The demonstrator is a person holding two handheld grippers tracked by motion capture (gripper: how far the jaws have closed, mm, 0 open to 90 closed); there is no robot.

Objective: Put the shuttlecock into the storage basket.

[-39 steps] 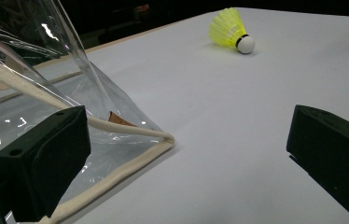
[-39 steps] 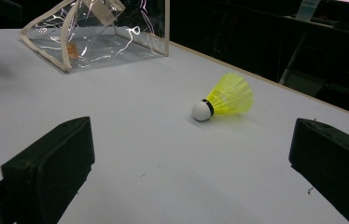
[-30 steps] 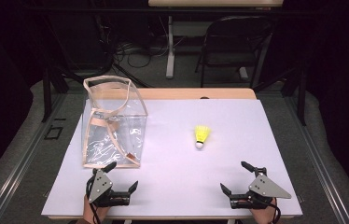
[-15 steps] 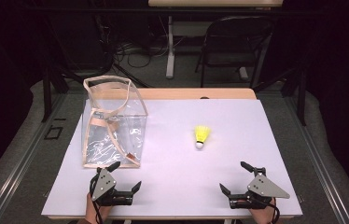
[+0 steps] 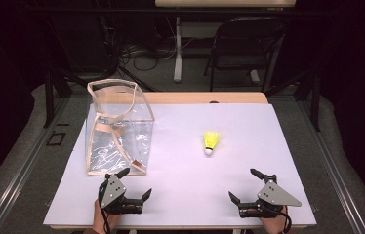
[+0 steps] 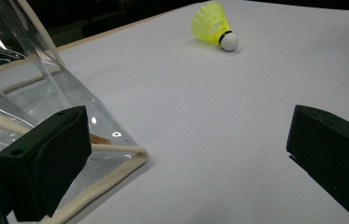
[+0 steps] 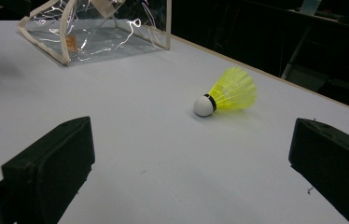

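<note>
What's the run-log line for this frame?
left gripper: open, beside clear bag | right gripper: open, empty | shuttlecock: lying on table, untouched

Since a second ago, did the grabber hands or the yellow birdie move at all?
Only a little. The left gripper has crept forward, closer to the near bottom edge of the clear bag. Both grippers are open and hold nothing. The right gripper stayed near the front edge of the white table, and the yellow shuttlecock and the bag lie where they were.
</note>
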